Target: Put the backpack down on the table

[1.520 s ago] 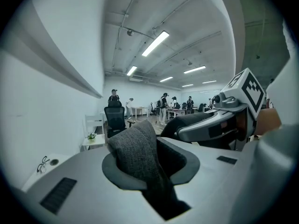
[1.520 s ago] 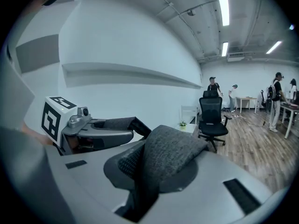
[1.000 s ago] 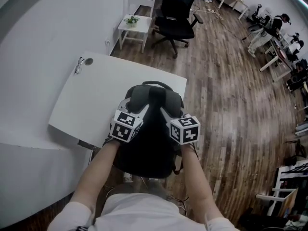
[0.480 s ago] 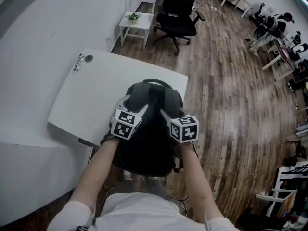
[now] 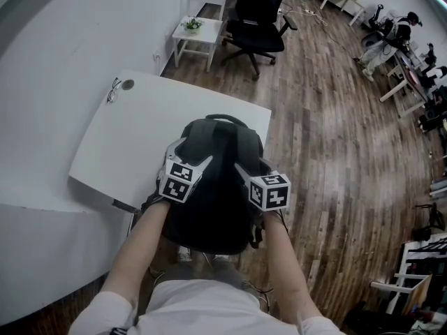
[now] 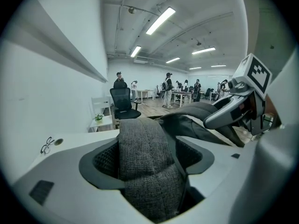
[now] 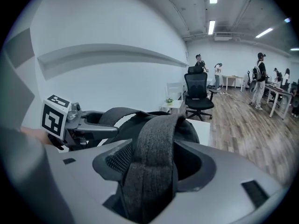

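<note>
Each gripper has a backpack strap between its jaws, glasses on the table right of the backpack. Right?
No: head view shows the glasses left of the backpack, at the far corner of the table. Rest holds: left gripper and right gripper each have a strap between jaws that have just been opening.

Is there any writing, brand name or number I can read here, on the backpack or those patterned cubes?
No readable text anywhere.
The marker cubes carry only black-and-white square patterns, no letters or digits.
The backpack shows no label or logo, and the table bears no print.
</note>
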A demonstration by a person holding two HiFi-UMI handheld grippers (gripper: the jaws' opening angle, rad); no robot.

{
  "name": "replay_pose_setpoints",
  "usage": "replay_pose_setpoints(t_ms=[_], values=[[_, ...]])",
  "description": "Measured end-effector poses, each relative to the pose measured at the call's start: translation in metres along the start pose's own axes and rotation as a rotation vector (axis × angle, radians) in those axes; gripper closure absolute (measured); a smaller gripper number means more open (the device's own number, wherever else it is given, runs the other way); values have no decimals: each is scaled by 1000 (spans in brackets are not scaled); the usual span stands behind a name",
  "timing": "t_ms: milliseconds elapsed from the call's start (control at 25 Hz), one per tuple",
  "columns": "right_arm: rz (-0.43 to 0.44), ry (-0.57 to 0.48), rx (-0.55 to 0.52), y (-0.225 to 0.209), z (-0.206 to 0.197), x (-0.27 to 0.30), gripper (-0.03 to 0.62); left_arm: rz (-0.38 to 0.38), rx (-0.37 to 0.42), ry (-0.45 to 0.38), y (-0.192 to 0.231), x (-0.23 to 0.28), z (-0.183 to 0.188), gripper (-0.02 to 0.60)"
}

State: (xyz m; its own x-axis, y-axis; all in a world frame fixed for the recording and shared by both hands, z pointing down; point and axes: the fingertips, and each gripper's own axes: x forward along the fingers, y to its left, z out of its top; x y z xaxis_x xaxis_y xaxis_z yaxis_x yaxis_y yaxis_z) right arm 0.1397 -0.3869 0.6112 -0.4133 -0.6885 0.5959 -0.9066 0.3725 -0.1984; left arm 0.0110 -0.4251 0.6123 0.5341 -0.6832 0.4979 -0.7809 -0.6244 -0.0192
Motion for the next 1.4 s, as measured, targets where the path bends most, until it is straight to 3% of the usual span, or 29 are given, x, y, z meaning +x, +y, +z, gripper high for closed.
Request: replay_pose_setpoints(t_ms=[240,440,1200,1400], values=[[-91,-37,-21,-10,-1,-24,342,20,-7,-10,-4,-11,2,215],[-184,-127,-74,-7,18,-45,342,39,-22,-16,2,-28,6,215],[-166,-167,-57,27,14,-96,344,83,23,-93,-15,-94,28,216],[-175,-193,-78,32,17,-116,357,111,20,-149,-26,-118,41,219]])
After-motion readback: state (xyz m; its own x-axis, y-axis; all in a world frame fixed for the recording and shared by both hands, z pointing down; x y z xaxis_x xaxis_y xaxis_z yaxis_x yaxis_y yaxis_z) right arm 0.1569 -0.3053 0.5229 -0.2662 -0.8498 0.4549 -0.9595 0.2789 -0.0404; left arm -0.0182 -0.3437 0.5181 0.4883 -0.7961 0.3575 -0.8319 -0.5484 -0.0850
